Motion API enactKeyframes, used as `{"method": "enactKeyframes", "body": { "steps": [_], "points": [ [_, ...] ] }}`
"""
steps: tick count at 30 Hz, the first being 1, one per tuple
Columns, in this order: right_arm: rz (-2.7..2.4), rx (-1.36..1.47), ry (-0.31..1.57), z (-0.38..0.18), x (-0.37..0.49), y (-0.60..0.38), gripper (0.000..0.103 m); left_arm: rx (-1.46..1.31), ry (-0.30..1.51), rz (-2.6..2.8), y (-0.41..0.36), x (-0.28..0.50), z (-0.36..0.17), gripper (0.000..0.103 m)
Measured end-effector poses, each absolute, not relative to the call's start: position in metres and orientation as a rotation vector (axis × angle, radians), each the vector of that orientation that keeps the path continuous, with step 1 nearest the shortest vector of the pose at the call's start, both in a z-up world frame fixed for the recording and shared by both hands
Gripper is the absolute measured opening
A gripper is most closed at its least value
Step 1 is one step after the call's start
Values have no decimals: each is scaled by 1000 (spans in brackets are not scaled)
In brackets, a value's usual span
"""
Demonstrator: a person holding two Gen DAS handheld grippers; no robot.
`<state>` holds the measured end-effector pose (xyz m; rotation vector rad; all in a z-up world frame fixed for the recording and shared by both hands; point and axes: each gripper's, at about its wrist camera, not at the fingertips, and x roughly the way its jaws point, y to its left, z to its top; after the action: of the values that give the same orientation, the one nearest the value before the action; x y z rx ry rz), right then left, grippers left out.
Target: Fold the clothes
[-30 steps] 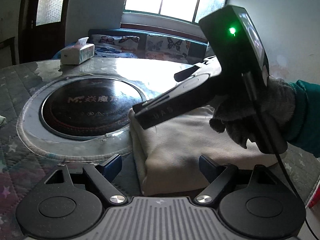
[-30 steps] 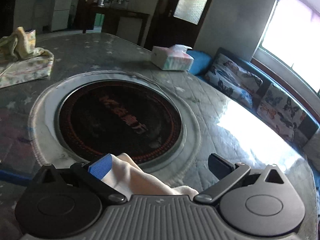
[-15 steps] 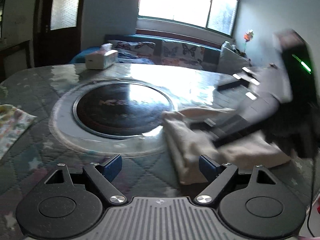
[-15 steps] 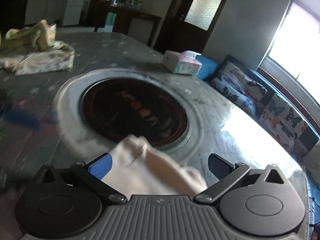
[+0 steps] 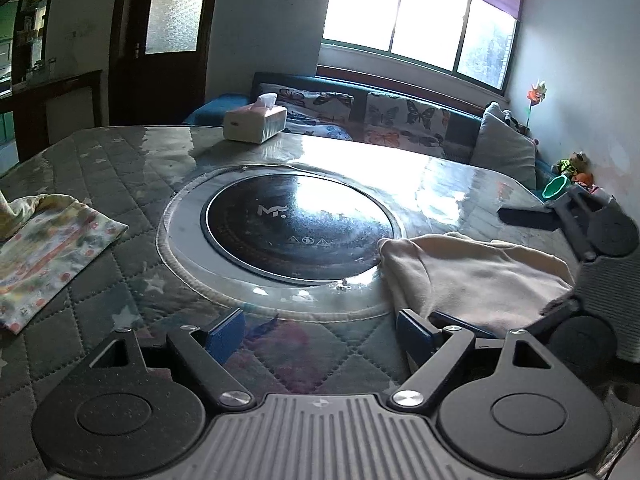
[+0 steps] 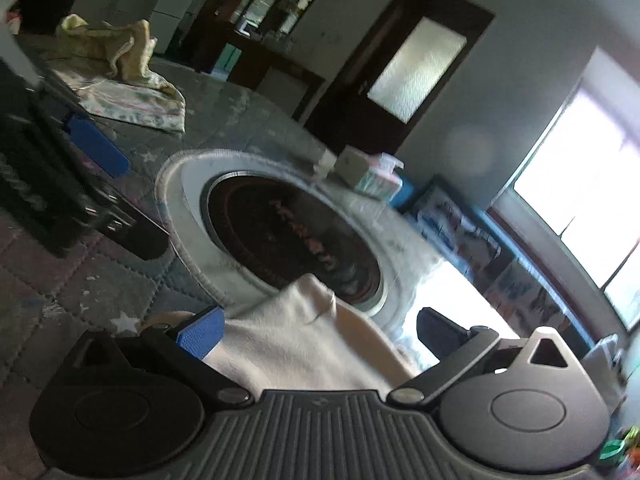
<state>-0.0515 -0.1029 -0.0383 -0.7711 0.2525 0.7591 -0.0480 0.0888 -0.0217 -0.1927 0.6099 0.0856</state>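
Note:
A folded cream garment (image 5: pixel 472 272) lies on the quilted table to the right of the round black hotplate (image 5: pixel 296 224). It also shows in the right wrist view (image 6: pixel 304 336). My left gripper (image 5: pixel 320 330) is open and empty, low over the table just left of the garment. My right gripper (image 6: pixel 320 330) is open, its jaws standing on either side of the garment's edge; it appears at the right of the left view (image 5: pixel 592 272). A floral cloth (image 5: pixel 44 252) lies crumpled at the left, and shows in the right view too (image 6: pixel 120 80).
A tissue box (image 5: pixel 256 122) stands at the table's far side, also in the right wrist view (image 6: pixel 368 172). A sofa with butterfly cushions (image 5: pixel 400 120) runs under the window behind. The left gripper's body (image 6: pixel 60 184) fills the left of the right view.
My left gripper has pulled back and swung left, bringing the floral cloth into view. My right gripper has dropped from over the garment to its right side and tilted.

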Motion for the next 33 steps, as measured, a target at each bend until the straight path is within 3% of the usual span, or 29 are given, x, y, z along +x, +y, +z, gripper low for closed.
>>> {"method": "enactKeyframes", "body": {
  "steps": [7,22,33],
  "points": [
    [773,-850,198,-52,-70,-98,103,-204,613,85,87,-47,-21,85],
    [686,-754,270,-44,-66,-141,103,-196,635,42,70,-34,-23,85],
    [343,-593,352,-27,-61,-229,103,-185,641,9,62,-31,-24,85]
  ]
}}
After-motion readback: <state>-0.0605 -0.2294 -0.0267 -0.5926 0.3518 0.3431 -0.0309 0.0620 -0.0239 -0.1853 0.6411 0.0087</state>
